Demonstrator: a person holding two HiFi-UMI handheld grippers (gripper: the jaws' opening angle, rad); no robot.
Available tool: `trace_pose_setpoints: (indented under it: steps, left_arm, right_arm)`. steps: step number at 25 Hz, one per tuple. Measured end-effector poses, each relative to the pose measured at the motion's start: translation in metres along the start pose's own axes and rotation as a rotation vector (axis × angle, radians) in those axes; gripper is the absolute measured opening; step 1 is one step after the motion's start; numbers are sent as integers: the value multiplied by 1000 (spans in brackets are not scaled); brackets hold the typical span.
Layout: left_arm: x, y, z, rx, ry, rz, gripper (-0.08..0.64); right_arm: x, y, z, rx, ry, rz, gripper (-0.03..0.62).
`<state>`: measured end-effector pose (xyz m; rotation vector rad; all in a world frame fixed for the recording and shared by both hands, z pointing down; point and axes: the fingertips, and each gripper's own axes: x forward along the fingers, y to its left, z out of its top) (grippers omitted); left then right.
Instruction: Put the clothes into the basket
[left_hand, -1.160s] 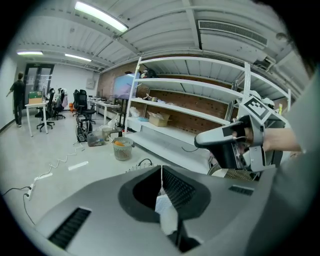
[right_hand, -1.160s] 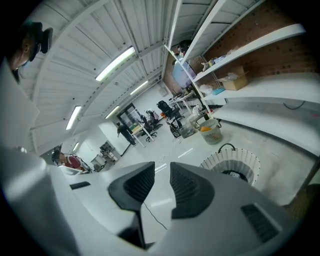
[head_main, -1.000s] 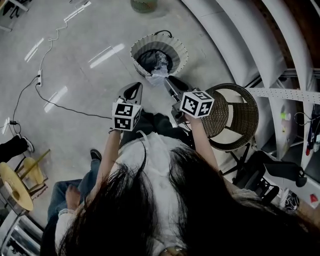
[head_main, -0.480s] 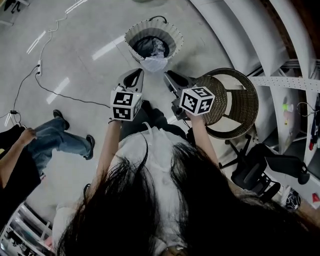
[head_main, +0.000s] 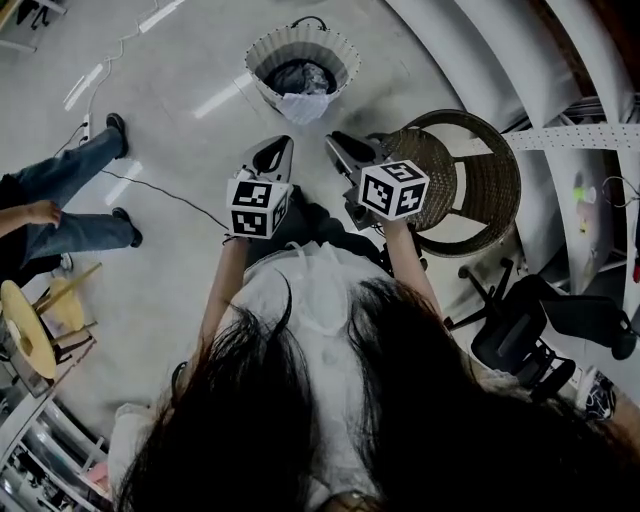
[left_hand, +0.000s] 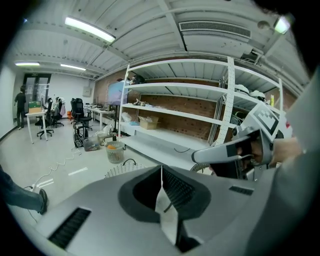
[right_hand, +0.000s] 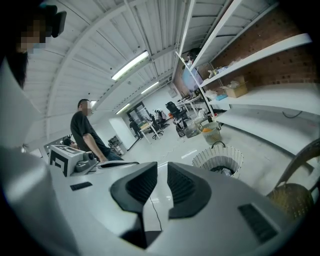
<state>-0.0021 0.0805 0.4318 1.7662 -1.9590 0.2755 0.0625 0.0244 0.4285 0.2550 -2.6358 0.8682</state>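
The white ribbed basket (head_main: 262, 52) stands on the floor ahead of me with dark clothes (head_main: 300, 76) inside and a pale piece (head_main: 303, 106) draped over its near rim. My left gripper (head_main: 277, 142) and right gripper (head_main: 336, 140) are side by side in the air, a short way back from the basket. In the left gripper view the left gripper (left_hand: 161, 169) is shut and empty, with the basket (left_hand: 120, 170) just beyond it. In the right gripper view the right gripper (right_hand: 162, 167) has just been closing and now stands shut on nothing, and the basket (right_hand: 218, 161) sits ahead to its right.
A round wicker chair (head_main: 470, 190) stands close on the right, and a black office chair (head_main: 530, 335) behind it. White shelving (head_main: 560, 140) runs along the right wall. A person (head_main: 60, 205) stands at the left by a floor cable (head_main: 170, 196). A wooden stool (head_main: 30, 345) is at the far left.
Both grippers have drawn back from the basket, which now sits higher in the head view. The bystander has walked up the left side of the view.
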Motion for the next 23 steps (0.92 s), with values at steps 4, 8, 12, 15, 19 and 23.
trace_pose_setpoints:
  steps: [4, 8, 12, 15, 19, 23]
  left_arm:
    - [-7, -9, -2, 18, -6, -5, 20]
    - [-13, -10, 1, 31, -12, -8, 20]
    - [-16, -11, 3, 41, -15, -13, 20]
    - [-20, -10, -1, 41, -15, -11, 20]
    - [-21, -13, -3, 48, -12, -10, 20]
    - [-16, -16, 3, 56, -26, -13, 20]
  right_arm:
    - [-7, 6, -5, -8, -3, 3, 74]
    - [-8, 14, -7, -16, -5, 10, 74]
    - [-7, 18, -9, -24, 0, 11, 74]
    - [-6, 21, -15, -31, 9, 15, 74]
    - [-7, 24, -18, -38, 17, 20, 74]
    - [-6, 22, -14, -60, 24, 24, 74]
